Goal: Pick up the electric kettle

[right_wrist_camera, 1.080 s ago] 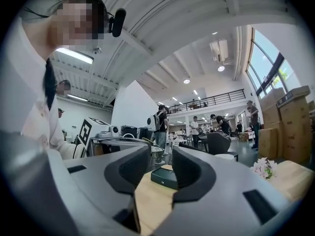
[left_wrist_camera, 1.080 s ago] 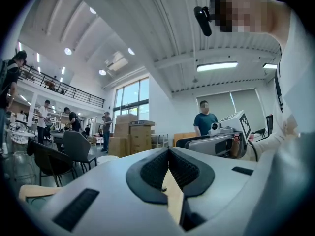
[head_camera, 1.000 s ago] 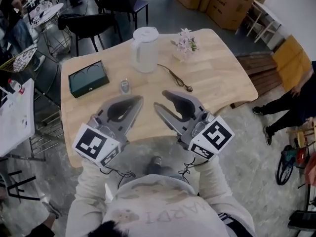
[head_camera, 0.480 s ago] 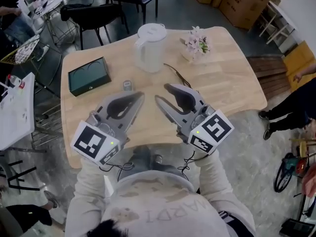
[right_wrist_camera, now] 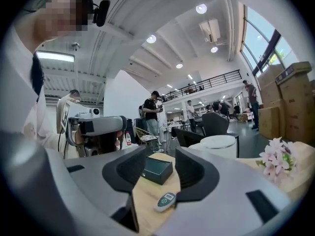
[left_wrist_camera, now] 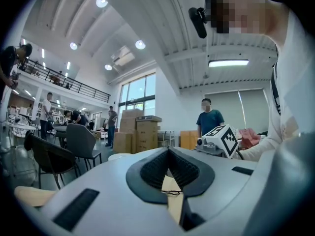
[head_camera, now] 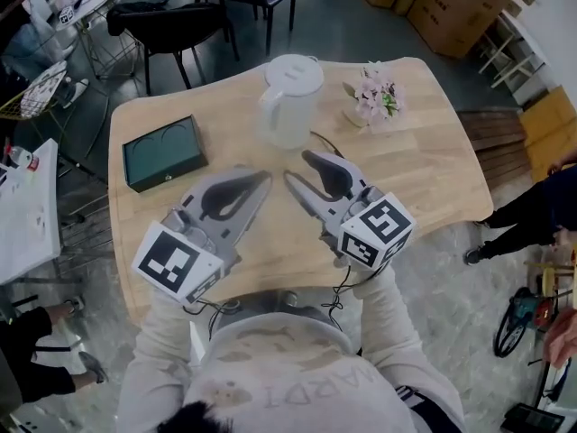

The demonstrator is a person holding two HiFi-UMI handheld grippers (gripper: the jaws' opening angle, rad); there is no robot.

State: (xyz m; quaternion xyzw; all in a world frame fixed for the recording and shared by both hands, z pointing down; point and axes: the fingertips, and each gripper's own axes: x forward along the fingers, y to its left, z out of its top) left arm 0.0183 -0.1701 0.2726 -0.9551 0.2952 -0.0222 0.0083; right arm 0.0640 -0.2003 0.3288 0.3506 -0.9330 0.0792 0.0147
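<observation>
The white electric kettle stands upright with its lid on at the far middle of the wooden table. It is also in the right gripper view as kettle, ahead and right of the jaws. My left gripper is shut and empty, a short way in front of the kettle; its pads meet at the left gripper tips. Beside it, my right gripper is open, its jaws having just been opening with nothing between them. Through the right gripper gap only tabletop shows. Neither gripper touches the kettle.
A dark green box lies at the table's left, seen also as box with a small handheld device near it. Pink flowers sit right of the kettle; a thin cord trails beside it. Chairs and cartons stand beyond.
Both grippers have moved forward over the table towards the kettle. The right gripper's jaws stand wider apart than before. The small device is now hidden under the left gripper in the head view.
</observation>
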